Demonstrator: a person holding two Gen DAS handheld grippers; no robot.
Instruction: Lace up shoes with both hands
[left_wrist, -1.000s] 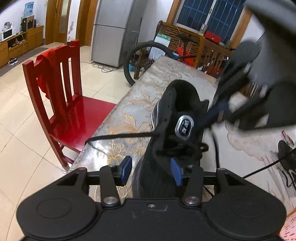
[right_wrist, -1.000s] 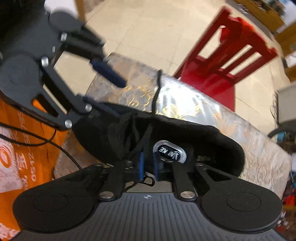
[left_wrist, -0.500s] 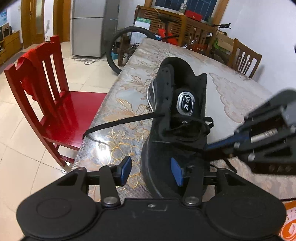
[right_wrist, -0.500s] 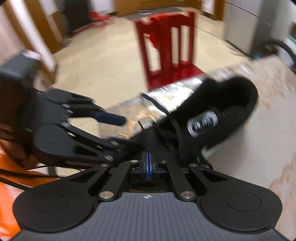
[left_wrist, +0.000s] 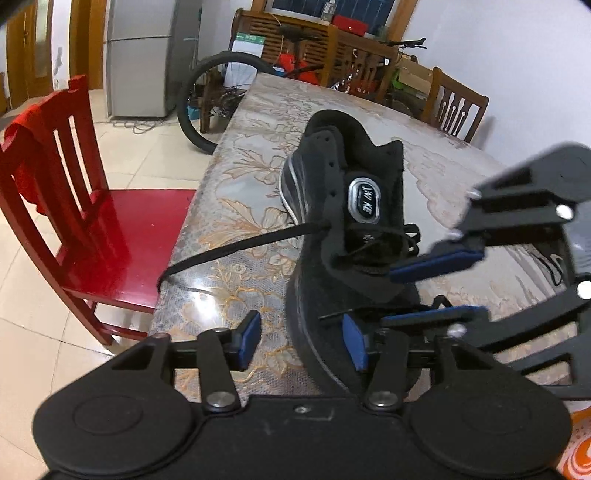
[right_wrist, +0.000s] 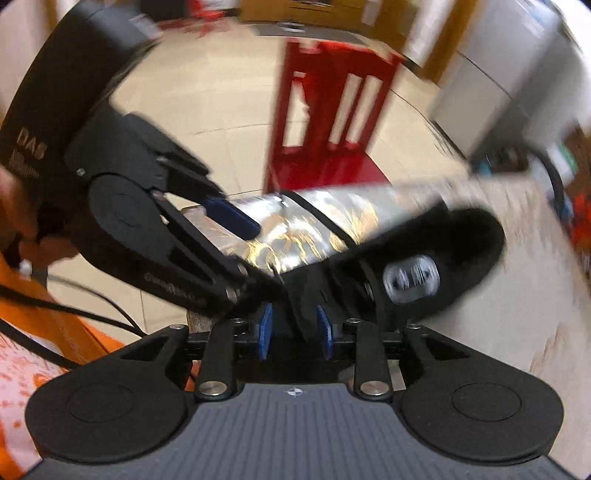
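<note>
Plainly, left wrist view first. Black shoe (left_wrist: 334, 240) lies on the table (left_wrist: 258, 177), which has a floral cloth; the toe end is cut off behind the gripper body. An oval silver badge (left_wrist: 364, 199) on the tongue reads "JW KE" or close to it; the middle letters are unsure. One black lace (left_wrist: 236, 249) runs out of an eyelet on the shoe's left side, across the cloth to the table edge, where its end drops out of sight. Left gripper (left_wrist: 301, 339) has its jaws parted around the shoe's left wall near the toe, one blue pad outside and one over the inside; neither pad is seen pressing. Right gripper (left_wrist: 430, 290) enters from the right, blue fingers spread, one above the tangled laces and one beside the shoe's right edge. Nothing is seen pinched. Red chair (left_wrist: 85, 221) stands left of the table; a green-and-white sign behind the bicycle wheel is too small to read.

Right wrist view is heavily motion-blurred. Right gripper (right_wrist: 295, 326) jaws have just been opening; dark shoe material sits between the pads, contact not clear. Badge (right_wrist: 410, 278) is smeared, unreadable. Left gripper (right_wrist: 236, 251) body bears pale lettering, "DAS" legible, the rest not. A hand (right_wrist: 22, 221) holds it, mostly cut off at the frame edge.
</note>
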